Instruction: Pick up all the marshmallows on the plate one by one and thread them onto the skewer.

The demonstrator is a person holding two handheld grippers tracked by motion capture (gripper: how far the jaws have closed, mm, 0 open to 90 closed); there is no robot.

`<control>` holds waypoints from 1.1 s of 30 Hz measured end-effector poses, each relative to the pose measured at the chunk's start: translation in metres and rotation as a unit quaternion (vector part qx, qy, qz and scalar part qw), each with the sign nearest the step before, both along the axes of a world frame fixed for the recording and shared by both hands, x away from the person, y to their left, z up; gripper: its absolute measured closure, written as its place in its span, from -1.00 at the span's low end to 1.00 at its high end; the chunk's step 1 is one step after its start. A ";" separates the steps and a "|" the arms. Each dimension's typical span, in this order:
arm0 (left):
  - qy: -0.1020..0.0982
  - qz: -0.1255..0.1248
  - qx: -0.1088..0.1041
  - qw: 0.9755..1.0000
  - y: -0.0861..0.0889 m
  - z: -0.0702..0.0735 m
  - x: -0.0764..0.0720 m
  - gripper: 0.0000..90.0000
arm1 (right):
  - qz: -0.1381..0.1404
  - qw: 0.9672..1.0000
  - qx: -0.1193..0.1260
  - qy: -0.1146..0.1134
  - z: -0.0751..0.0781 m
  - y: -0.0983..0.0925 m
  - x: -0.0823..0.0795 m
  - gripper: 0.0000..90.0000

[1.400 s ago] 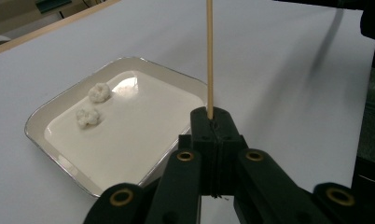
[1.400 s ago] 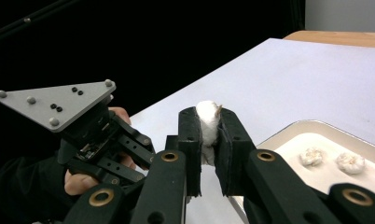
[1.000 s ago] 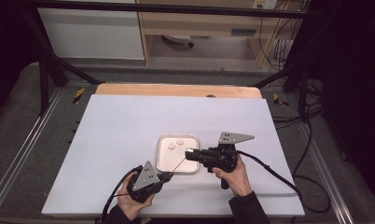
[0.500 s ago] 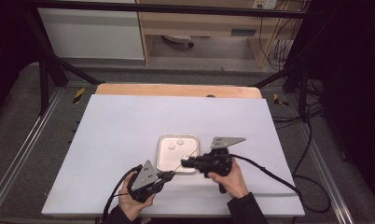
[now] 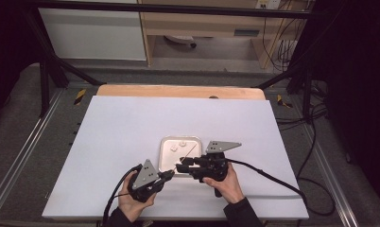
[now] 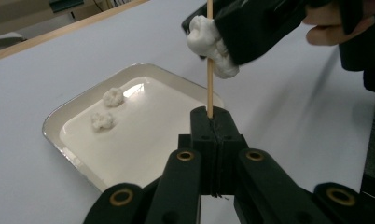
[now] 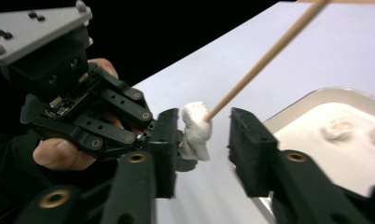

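Note:
My left gripper [image 6: 212,121] is shut on the lower end of a thin wooden skewer [image 6: 209,70], which rises upright from its jaws. A lumpy white soft piece [image 6: 209,44] is threaded on the skewer. My right gripper [image 7: 204,135] is open, with its jaws on either side of that white piece [image 7: 196,128]. The piece touches one jaw and a gap shows to the other. In the high view both grippers meet at the near edge of the tray, the left gripper [image 5: 168,176] below the right gripper [image 5: 181,166], and the skewer [image 5: 188,153] slants over the tray.
A shallow white tray [image 5: 181,138] lies on the pale table and holds two small white pieces [image 6: 113,96] [image 6: 102,120]. A wooden board edge [image 5: 178,91] runs along the table's far side. A cable [image 5: 268,172] trails right from the right gripper.
My right gripper has moved left and nearer, down along the skewer toward the left gripper. The left hand has barely moved.

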State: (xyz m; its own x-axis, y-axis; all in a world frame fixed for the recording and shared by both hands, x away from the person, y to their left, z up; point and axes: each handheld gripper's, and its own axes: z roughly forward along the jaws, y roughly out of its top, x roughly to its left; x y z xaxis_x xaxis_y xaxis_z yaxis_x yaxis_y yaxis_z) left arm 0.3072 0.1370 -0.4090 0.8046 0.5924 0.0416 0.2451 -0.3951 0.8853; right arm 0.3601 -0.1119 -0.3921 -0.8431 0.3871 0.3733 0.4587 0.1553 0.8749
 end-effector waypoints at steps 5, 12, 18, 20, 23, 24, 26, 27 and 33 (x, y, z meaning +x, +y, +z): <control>0.017 0.010 -0.007 1.000 0.010 -0.002 0.005 0.98 | -0.047 0.998 -0.022 -0.028 0.003 -0.012 0.003 -0.13; 0.042 0.027 -0.017 0.999 0.024 -0.005 0.010 0.98 | -0.110 0.990 -0.067 -0.049 -0.004 -0.027 0.014 -0.70; 0.056 0.039 -0.023 0.997 0.038 -0.006 0.013 0.97 | -0.140 0.985 -0.089 -0.042 -0.007 -0.027 0.028 -0.82; 0.058 0.045 -0.023 0.997 0.042 -0.007 0.014 0.97 | -0.145 0.983 -0.103 -0.039 -0.008 -0.024 0.034 -0.86; 0.062 0.046 -0.029 0.997 0.047 -0.007 0.016 0.97 | -0.138 0.981 -0.130 -0.040 -0.011 -0.015 0.042 -0.86; 0.063 0.048 -0.029 0.996 0.048 -0.007 0.016 0.97 | -0.135 0.980 -0.139 -0.039 -0.012 -0.011 0.045 -0.85; 0.065 0.052 -0.030 0.996 0.051 -0.008 0.018 0.97 | -0.130 0.979 -0.151 -0.039 -0.014 -0.004 0.052 -0.77; 0.067 0.053 -0.031 0.996 0.052 -0.008 0.018 0.97 | -0.129 0.979 -0.154 -0.037 -0.015 -0.001 0.055 -0.72; 0.073 0.059 -0.033 0.995 0.054 -0.009 0.020 0.97 | -0.125 0.974 -0.186 -0.033 -0.021 0.015 0.077 -0.54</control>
